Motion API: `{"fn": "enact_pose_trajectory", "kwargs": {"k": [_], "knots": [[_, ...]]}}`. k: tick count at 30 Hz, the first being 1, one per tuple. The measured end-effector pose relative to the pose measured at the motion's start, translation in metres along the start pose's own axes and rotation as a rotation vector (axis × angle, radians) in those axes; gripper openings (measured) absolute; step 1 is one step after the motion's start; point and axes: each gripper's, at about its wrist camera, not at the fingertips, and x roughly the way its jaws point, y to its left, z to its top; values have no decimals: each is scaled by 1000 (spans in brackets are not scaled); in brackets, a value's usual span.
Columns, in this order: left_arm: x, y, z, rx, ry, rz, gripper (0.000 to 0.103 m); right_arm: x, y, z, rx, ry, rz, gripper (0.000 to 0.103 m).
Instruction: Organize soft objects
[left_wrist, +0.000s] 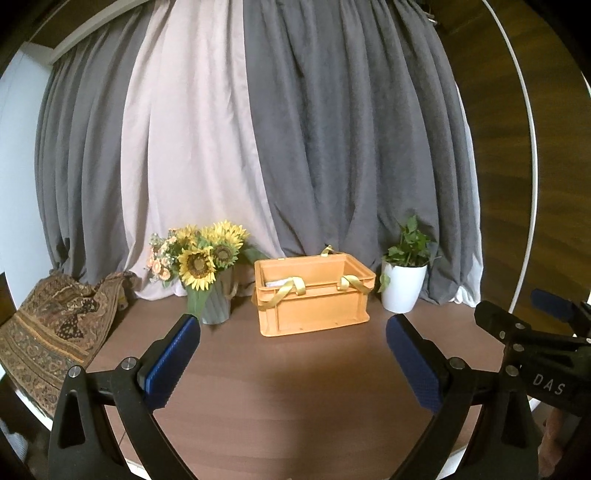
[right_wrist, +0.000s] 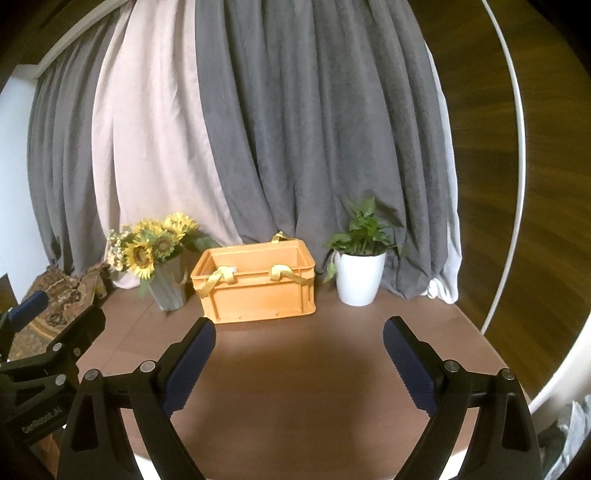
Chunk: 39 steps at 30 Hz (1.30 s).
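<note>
An orange plastic crate (left_wrist: 314, 299) stands at the back of the brown table, with yellow fabric straps (left_wrist: 291, 288) draped over its front rim and something pale inside. It also shows in the right wrist view (right_wrist: 258, 288). My left gripper (left_wrist: 293, 328) is open and empty, hovering in front of the crate. My right gripper (right_wrist: 299, 332) is open and empty too, in front of the crate. The right gripper shows at the far right of the left wrist view (left_wrist: 524, 325). The left gripper shows at the left of the right wrist view (right_wrist: 59, 317).
A patterned brown cloth (left_wrist: 51, 325) lies heaped at the table's left edge. A grey vase of sunflowers (left_wrist: 207, 273) stands left of the crate, a white potted plant (left_wrist: 404, 280) right of it. Grey and pink curtains hang behind. The round table's edge (right_wrist: 513, 295) curves at right.
</note>
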Motion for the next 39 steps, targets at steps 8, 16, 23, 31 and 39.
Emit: {"fn": "enact_pose_trajectory", "kwargs": {"k": [8,16,23,31,39], "knots": [[-24,-10,-2,16,-19,-11,103,-25,-9,-8,8,-9,-5,93],[-39,-20,-5,34,-28,3,103,-41,-18,-13,13,-21,-13,93],[-49,-23,-6,30,-33,5,103,-50,-24,-15,20,-27,-4,93],[-58,-26,-7,26,-54,-1,103,-56,-28,-18,20,-30,5,93],[-63,-27,-6,22,-57,4,103,-59,-29,-20,22,-32,1,93]]}}
